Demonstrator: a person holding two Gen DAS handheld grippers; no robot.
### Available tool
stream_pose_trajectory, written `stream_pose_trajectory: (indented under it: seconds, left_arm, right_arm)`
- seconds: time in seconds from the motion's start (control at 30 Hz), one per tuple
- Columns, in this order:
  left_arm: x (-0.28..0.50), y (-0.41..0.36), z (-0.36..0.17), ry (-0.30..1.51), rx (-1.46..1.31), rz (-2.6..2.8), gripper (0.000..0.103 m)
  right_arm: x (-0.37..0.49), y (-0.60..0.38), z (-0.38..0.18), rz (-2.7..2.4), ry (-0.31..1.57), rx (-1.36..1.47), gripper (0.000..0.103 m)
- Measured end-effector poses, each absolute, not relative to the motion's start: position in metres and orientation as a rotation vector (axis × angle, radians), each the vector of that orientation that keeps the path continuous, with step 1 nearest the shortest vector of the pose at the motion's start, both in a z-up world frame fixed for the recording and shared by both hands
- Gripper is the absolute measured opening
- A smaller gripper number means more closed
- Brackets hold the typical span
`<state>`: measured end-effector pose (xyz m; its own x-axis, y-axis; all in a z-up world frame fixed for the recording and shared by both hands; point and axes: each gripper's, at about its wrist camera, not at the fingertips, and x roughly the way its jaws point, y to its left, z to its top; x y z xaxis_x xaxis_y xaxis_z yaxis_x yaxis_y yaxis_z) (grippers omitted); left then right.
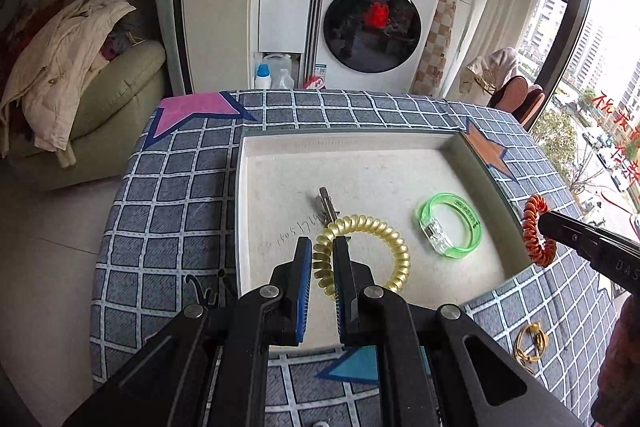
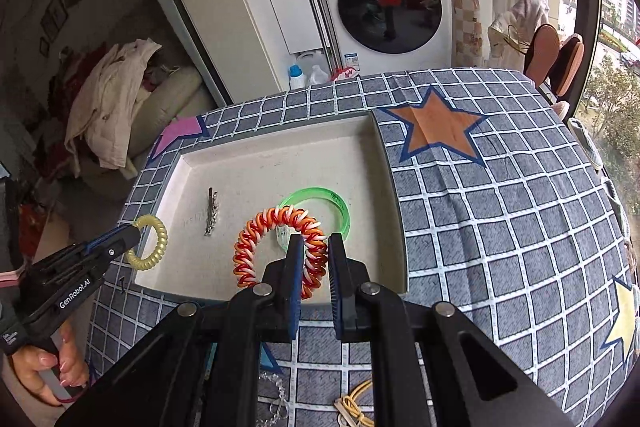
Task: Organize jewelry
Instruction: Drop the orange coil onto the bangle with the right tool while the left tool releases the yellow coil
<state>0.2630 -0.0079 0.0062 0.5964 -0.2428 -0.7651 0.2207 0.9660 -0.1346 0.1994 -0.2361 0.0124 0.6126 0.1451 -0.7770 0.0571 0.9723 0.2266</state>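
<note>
A white tray (image 1: 280, 163) sits on the checked tablecloth; it also shows in the right wrist view (image 2: 224, 163). My left gripper (image 1: 322, 255) is shut on a yellow spiral hair tie (image 1: 384, 231) and holds it over the tray's near left part; the tie also shows in the right wrist view (image 2: 154, 243). My right gripper (image 2: 314, 251) is shut on an orange-and-white spiral hair tie (image 2: 256, 243) over the tray's near edge; the tie also shows in the left wrist view (image 1: 534, 231). In the tray lie a green bangle (image 1: 450, 225) and a metal hair clip (image 1: 328, 205).
Gold jewelry (image 1: 530, 345) lies on the cloth near the tray's front right corner. A yellow cord (image 2: 354, 405) and a clear beaded piece (image 2: 276, 399) lie on the cloth in front of the tray. A washing machine (image 1: 376, 23) stands beyond the table.
</note>
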Motion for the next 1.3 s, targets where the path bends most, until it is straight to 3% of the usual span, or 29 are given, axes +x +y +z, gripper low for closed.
stream_pose_trajectory:
  seconds: [0.43, 0.83, 0.93, 1.0, 1.03, 1.3]
  left_arm:
    - [0.324, -0.021, -0.035, 0.953, 0.013, -0.206, 0.030]
    - [0.332, -0.028, -0.054, 0.959, 0.063, -0.170, 0.031]
    - [0.330, -0.029, -0.054, 0.954, 0.076, -0.165, 0.031]
    - [0.329, -0.031, -0.053, 0.950, 0.087, -0.158, 0.031]
    - [0.328, -0.032, -0.052, 0.948, 0.093, -0.155, 0.031]
    - [0.317, -0.034, -0.042, 0.916, 0.103, -0.162, 0.031]
  right_arm:
    - [0.278, -0.241, -0.026, -0.012, 0.946, 0.263, 0.014]
    - [0.301, -0.251, -0.058, -0.040, 1.005, 0.317, 0.015]
    - [0.301, -0.251, -0.059, -0.039, 1.010, 0.319, 0.022]
    - [0.301, -0.252, -0.058, -0.038, 1.008, 0.326, 0.047]
    - [0.300, -0.254, -0.057, -0.038, 0.999, 0.335, 0.051]
    - [0.281, -0.257, -0.042, -0.009, 0.958, 0.389, 0.053]
